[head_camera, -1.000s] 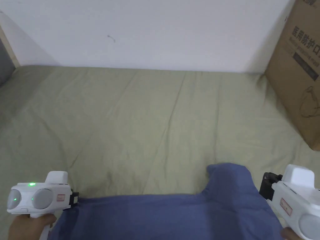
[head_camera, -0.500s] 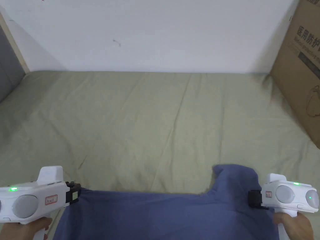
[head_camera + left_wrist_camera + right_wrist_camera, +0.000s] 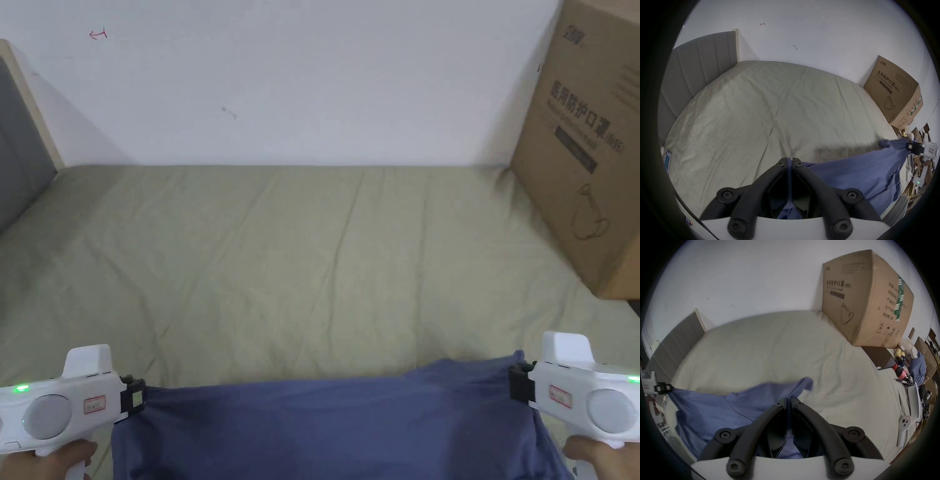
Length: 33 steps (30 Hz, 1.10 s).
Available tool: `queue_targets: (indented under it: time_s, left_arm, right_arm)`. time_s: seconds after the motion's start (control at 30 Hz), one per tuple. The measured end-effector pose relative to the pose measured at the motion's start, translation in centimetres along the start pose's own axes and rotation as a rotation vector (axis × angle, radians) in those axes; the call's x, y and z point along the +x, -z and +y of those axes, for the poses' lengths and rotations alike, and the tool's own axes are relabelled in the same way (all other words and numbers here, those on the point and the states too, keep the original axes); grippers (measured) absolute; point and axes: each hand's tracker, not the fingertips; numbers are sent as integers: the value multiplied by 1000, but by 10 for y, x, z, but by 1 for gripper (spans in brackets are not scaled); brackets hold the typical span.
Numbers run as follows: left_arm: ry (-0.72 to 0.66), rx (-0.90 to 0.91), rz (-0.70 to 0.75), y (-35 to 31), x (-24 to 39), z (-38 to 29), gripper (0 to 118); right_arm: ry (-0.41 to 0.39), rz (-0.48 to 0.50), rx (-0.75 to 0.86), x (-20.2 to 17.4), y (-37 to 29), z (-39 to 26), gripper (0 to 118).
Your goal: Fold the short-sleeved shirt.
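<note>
**Blue shirt stretched between two grippers over the bed**

The blue shirt [image 3: 331, 425] hangs spread out at the near edge of the bed [image 3: 312, 262], well away from the cardboard box [image 3: 587, 162] that stands on the bed's far right corner against the white wall [image 3: 300, 69]. The top edge of the shirt runs almost straight from one gripper to the other, and the cloth falls away below that line toward the person.

The left gripper [image 3: 139, 395] sits at the end of the shirt farthest from the box. In the left gripper view its jaws are pressed together with a thin fold of blue cloth caught between the tips [image 3: 790, 162], so it is clamped on the shirt. A hand [image 3: 47, 461] holds it from below.

The right gripper [image 3: 517, 381] sits at the end of the shirt nearer the box, below the box's lower corner. In the right gripper view its jaws are likewise closed to a narrow line on the blue cloth [image 3: 788, 400], and a small flap of the shirt sticks out past the tips onto the bed sheet. A hand [image 3: 594, 456] grips its handle.

The grey headboard [image 3: 22, 156] stands at the end of the bed opposite the box. Past the box, off the bed, lies a blurred clutter of small things [image 3: 906, 368].
</note>
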Motion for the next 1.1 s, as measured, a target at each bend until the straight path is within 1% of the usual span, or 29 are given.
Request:
queue_targets:
  time_s: [0.1,0.17,0.27,0.37,0.43,0.63,0.67,0.73,0.83,0.9,0.93,0.97,1.0,1.03,1.07,1.1]
  left_arm:
    - [-26,14,5,-21,-9,-12,1]
    - [-32,15,5,-35,-14,-25,1]
    - [-43,5,-3,-55,-18,-56,1]
    - [-41,-18,5,-63,-21,-87,1]
    - [-48,-44,11,-65,-24,-108,1]
    - [-64,-112,39,-62,-32,-164,1]
    - [-65,-122,47,-61,-33,-171,1]
    - [-56,-149,63,-56,-33,-182,1]
    - [8,-158,91,-51,-26,-194,1]
    - [22,-160,104,-48,-22,-197,1]
    - [25,-155,107,-48,-20,-197,4]
    - [31,-154,113,-50,-18,-194,14]
    - [31,-154,112,-56,-15,-190,24]
    - [31,-155,108,-60,-14,-186,49]
    - [19,-150,105,-66,-11,-180,72]
    - [1,-130,93,-75,-8,-172,91]
  right_arm:
    - [37,52,45,9,-49,-17,2]
    - [59,79,49,27,-64,-37,2]
    - [69,96,40,34,-88,-75,2]
    - [82,88,8,40,-96,-108,2]
    - [95,79,-26,45,-89,-134,2]
    - [185,32,-134,61,-71,-193,2]
    - [209,17,-159,44,-73,-200,2]
    - [224,-3,-186,42,-63,-210,2]
    - [213,-38,-208,27,-60,-216,2]
    - [208,-66,-219,22,-60,-214,3]
    - [210,-62,-207,19,-65,-211,3]
    - [209,-68,-202,15,-70,-207,4]
    - [201,-75,-188,11,-77,-202,8]
    - [189,-87,-174,8,-83,-196,25]
    - [161,-114,-135,0,-98,-186,47]
    - [140,-128,-81,-5,-109,-177,70]
